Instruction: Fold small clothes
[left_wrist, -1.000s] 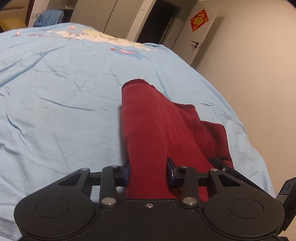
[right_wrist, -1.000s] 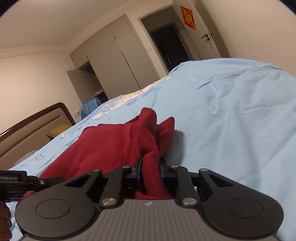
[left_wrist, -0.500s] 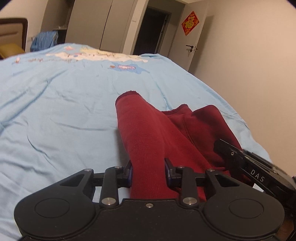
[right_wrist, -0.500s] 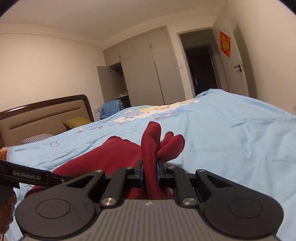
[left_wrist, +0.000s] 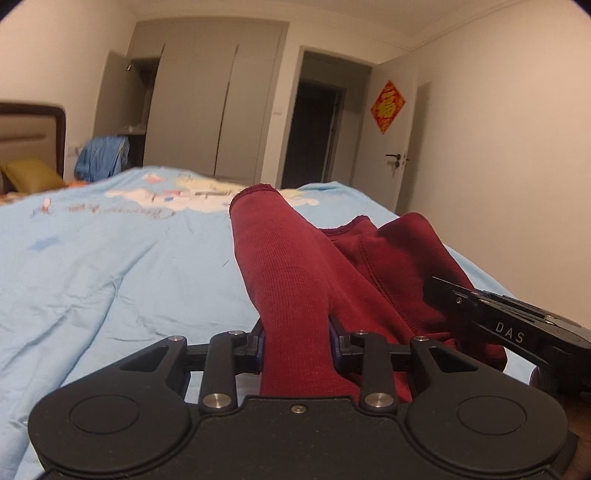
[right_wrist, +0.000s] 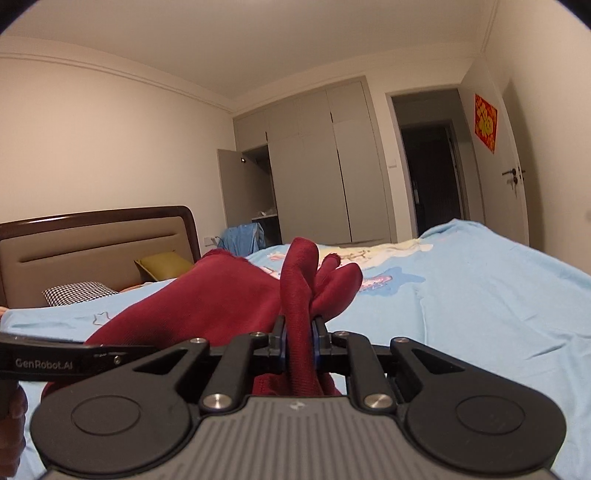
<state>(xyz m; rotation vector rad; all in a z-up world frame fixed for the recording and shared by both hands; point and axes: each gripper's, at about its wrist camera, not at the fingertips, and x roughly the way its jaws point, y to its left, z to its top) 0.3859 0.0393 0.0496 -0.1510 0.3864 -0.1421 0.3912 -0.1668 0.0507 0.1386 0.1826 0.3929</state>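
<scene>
Left wrist view: left gripper (left_wrist: 297, 341) clamps dark red ribbed garment (left_wrist: 291, 280); right gripper (right_wrist: 298, 341) pinches its bunched fold above blue bedsheet (right_wrist: 461, 295).

The garment (left_wrist: 295, 266) is a deep wine red, ribbed knit all over. The bed sheet (left_wrist: 110, 258) is pale sky blue with a cream and blue cartoon print (left_wrist: 177, 195) toward its far edge. Both claws are matte black, left claw (left_wrist: 296, 338) and right claw (right_wrist: 298, 341), with dark blue pads (left_wrist: 260, 341). The headboard (right_wrist: 92, 243) is tan with a dark brown frame. There's a mustard yellow pillow (right_wrist: 162, 266) and a black-and-white houndstooth pillow (right_wrist: 79, 291). The wardrobe (right_wrist: 314, 166) is grey, and the door (right_wrist: 513, 192) has a red and gold decoration (right_wrist: 485, 122).
</scene>
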